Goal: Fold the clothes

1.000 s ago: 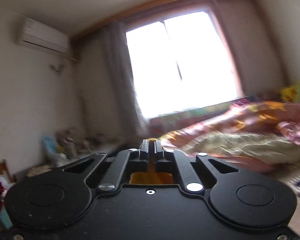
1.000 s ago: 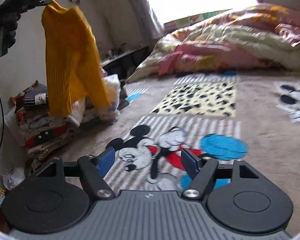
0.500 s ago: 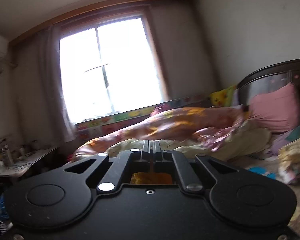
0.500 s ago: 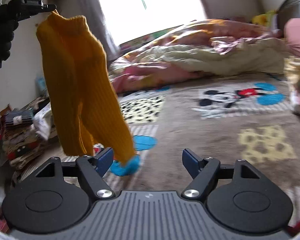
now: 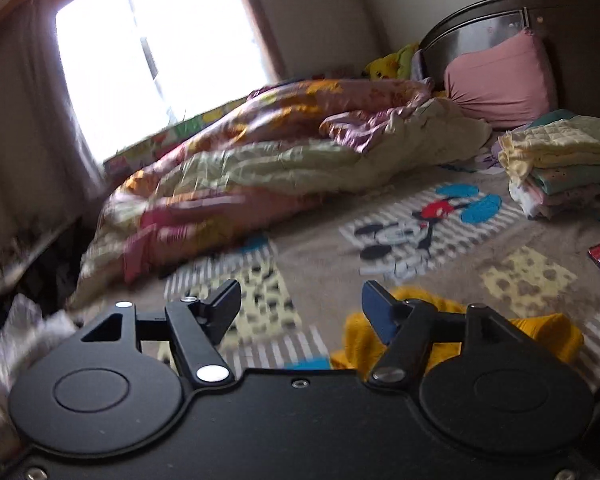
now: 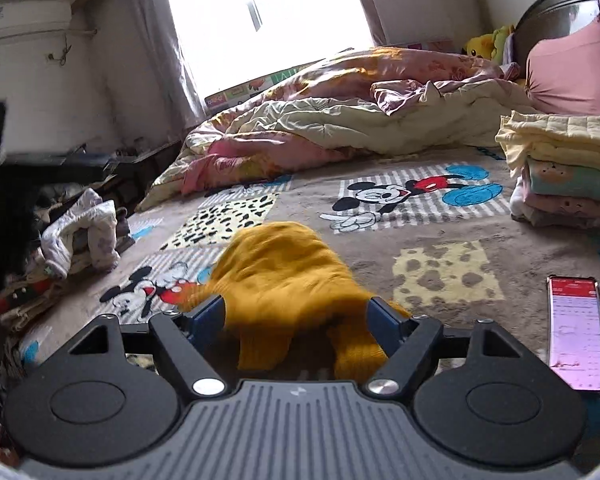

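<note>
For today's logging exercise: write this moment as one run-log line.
left gripper: just opened, empty | right gripper: open around mustard knit trousers | trousers crumpled on Mickey Mouse blanket

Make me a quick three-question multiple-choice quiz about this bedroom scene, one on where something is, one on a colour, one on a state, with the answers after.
1. Where does the phone with the lit red-and-white screen lie?
A. On the cartoon-mouse blanket, right of the mustard-yellow knit garment
B. On the pink pillow
C. On the stack of folded clothes

2. What colour is the pillow against the dark headboard?
A. Blue
B. Pink
C. Green

3. How do the left gripper's jaws stand?
A. Shut on the yellow garment
B. Open, with nothing between them
C. Shut on the phone

Answers:
1 A: the right wrist view shows the phone flat on the blanket, beside the garment.
2 B: both views show it pink.
3 B: they have just been opening; only blanket shows in the gap, and the garment lies crumpled beyond the right-hand finger.
</note>
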Demonstrator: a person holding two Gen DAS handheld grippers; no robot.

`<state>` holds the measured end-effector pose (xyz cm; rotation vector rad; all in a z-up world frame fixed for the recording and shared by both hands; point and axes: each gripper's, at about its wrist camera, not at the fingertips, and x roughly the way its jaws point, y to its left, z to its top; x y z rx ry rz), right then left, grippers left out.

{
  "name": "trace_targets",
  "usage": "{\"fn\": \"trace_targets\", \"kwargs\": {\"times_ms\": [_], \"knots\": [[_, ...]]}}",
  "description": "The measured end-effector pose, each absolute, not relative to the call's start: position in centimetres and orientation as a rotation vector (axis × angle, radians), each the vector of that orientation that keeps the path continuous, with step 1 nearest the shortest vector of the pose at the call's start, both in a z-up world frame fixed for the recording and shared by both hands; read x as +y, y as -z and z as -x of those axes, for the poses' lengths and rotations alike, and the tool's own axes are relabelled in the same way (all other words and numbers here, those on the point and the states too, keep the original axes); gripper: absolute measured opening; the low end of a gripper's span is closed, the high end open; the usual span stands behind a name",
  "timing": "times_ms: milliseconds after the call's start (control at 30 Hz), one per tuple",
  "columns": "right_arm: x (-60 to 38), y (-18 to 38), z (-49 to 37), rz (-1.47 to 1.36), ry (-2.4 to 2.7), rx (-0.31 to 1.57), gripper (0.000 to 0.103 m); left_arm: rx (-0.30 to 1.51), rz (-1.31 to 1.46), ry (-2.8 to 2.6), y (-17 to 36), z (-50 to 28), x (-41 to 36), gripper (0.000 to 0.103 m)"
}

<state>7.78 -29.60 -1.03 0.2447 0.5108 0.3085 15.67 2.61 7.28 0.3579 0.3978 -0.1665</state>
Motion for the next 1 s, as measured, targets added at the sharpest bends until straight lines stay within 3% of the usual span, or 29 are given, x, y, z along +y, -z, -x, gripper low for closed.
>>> {"fn": "trace_targets", "kwargs": {"times_ms": [100, 167, 233, 367, 400, 467, 833, 1000], "knots": [[-29.3, 1.1, -7.5, -0.203, -0.322, 0.513, 0.076, 0.429, -0.304, 0.151, -6.2, -13.8, 3.8, 0.068], [-28.6, 1.3, -7.4, -0.154, -0.338, 0.516, 0.064, 0.458, -0.280, 0.153, -5.3, -12.8, 4.3, 0.068], [-27.5, 1.6, -7.4, -0.080, -0.352, 0.516, 0.061, 0.484, -0.255, 0.157, -4.4, -11.9, 4.5, 0.068], [-25.2, 2.2, -7.5, 0.079, -0.385, 0.509, 0.063, 0.528, -0.219, 0.196, -1.8, -11.6, 4.6, 0.068], [-24.6, 2.4, -7.6, 0.117, -0.388, 0.505, 0.066, 0.537, -0.216, 0.221, -1.1, -11.6, 4.5, 0.068], [-23.5, 2.5, -7.7, 0.188, -0.390, 0.491, 0.083, 0.555, -0.211, 0.272, 0.2, -11.5, 4.4, 0.068], [-16.9, 6.0, -10.0, 0.620, -0.444, 0.450, 0.080, 0.552, -0.406, 0.370, 7.0, -10.8, 3.3, 0.068], [-14.6, 8.6, -11.0, 0.784, -0.456, 0.425, 0.069, 0.465, -0.649, 0.361, 9.3, -10.7, 2.0, 0.068]]}}
